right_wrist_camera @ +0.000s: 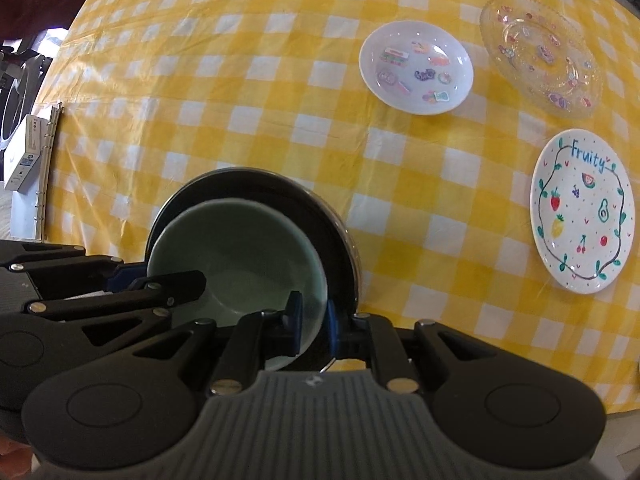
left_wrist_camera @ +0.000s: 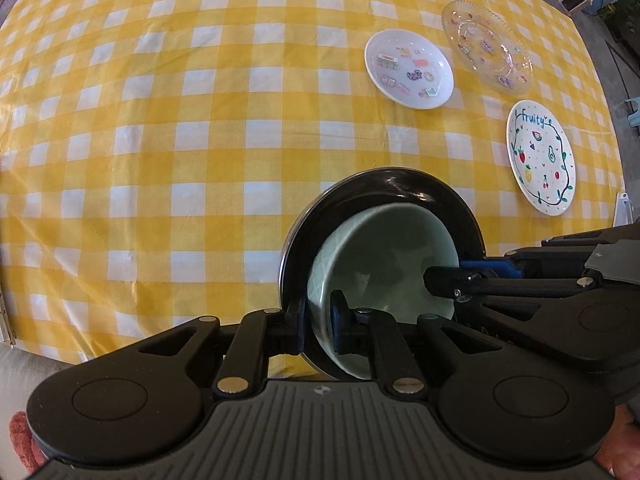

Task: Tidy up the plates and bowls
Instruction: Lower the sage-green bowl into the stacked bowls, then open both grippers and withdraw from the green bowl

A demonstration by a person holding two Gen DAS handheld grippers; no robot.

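Note:
A pale green bowl (left_wrist_camera: pixel 384 248) (right_wrist_camera: pixel 240 248) sits inside a wider black bowl (left_wrist_camera: pixel 360 184) (right_wrist_camera: pixel 280 184) on the yellow checked tablecloth (left_wrist_camera: pixel 200 120). My left gripper (left_wrist_camera: pixel 318 320) is shut on the green bowl's near-left rim, one finger inside the wall and one outside. My right gripper (right_wrist_camera: pixel 314 318) is shut on the opposite side of the same rim. Each gripper shows in the other's view: the right gripper (left_wrist_camera: pixel 452 276) reaches in from the right, and the left gripper (right_wrist_camera: pixel 160 278) from the left. The grippers hide the near part of both bowls.
Three plates lie farther back on the right: a white plate with stickers (left_wrist_camera: pixel 408 68) (right_wrist_camera: pixel 416 68), a clear glass plate (left_wrist_camera: pixel 486 46) (right_wrist_camera: pixel 540 56), and a white "Fruity" plate (left_wrist_camera: pixel 540 156) (right_wrist_camera: pixel 582 212). A white box (right_wrist_camera: pixel 24 156) stands past the table's left edge.

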